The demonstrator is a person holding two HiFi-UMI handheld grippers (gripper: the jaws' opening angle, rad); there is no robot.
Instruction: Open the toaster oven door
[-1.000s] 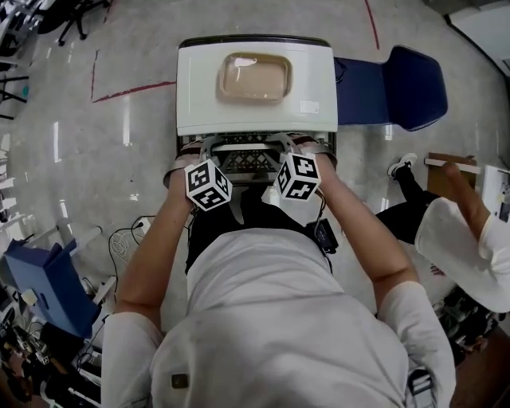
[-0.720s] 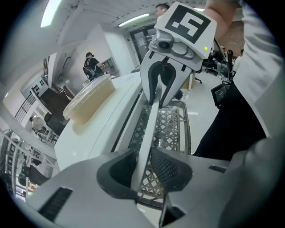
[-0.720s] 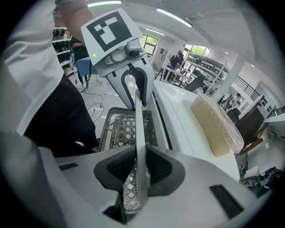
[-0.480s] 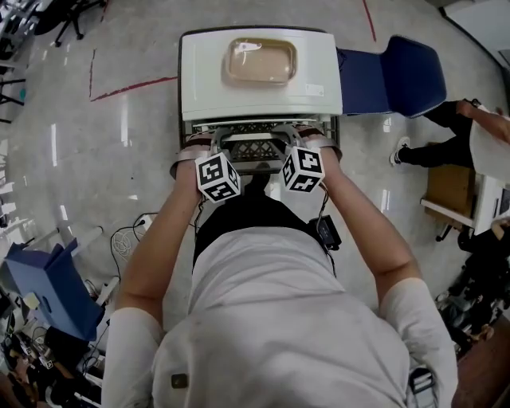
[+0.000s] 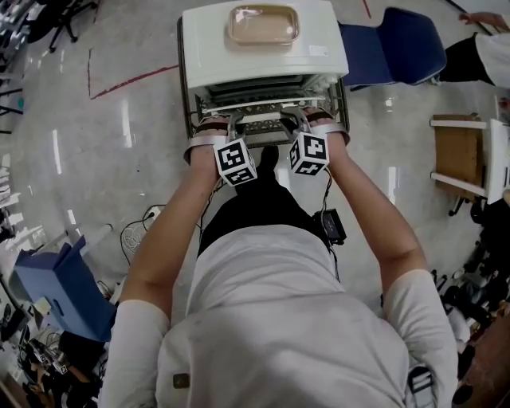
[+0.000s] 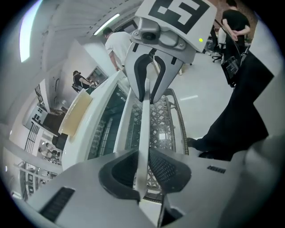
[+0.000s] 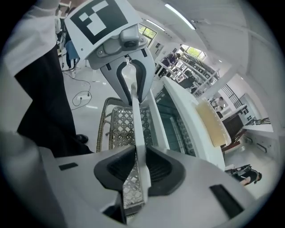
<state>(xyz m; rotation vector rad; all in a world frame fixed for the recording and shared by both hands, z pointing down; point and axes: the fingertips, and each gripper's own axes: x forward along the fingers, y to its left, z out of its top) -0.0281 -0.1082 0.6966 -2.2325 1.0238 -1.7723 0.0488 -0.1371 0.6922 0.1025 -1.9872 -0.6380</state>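
A white toaster oven (image 5: 263, 52) stands on a wire stand, with a beige tray (image 5: 263, 24) on its top. Its white door handle (image 5: 264, 121) runs across the front. In both gripper views the handle (image 6: 144, 124) (image 7: 137, 129) passes between the dark pads. My left gripper (image 5: 233, 129) (image 6: 143, 167) is at the handle's left end. Its jaws are closing and the pads touch the bar. My right gripper (image 5: 296, 124) (image 7: 140, 171) is shut on the right end. The glass door (image 7: 171, 118) leans a little away from the oven's front.
A wire mesh shelf (image 6: 162, 129) lies below the door. A blue chair (image 5: 398, 48) stands right of the oven and a wooden stool (image 5: 462, 155) further right. Cables (image 5: 139, 231) and a blue box (image 5: 64, 295) lie on the floor at left. People stand in the background.
The head view has shifted, so the oven sits higher in the frame and more of its front shows. Both grippers stay on the handle. The person at the right has moved away.
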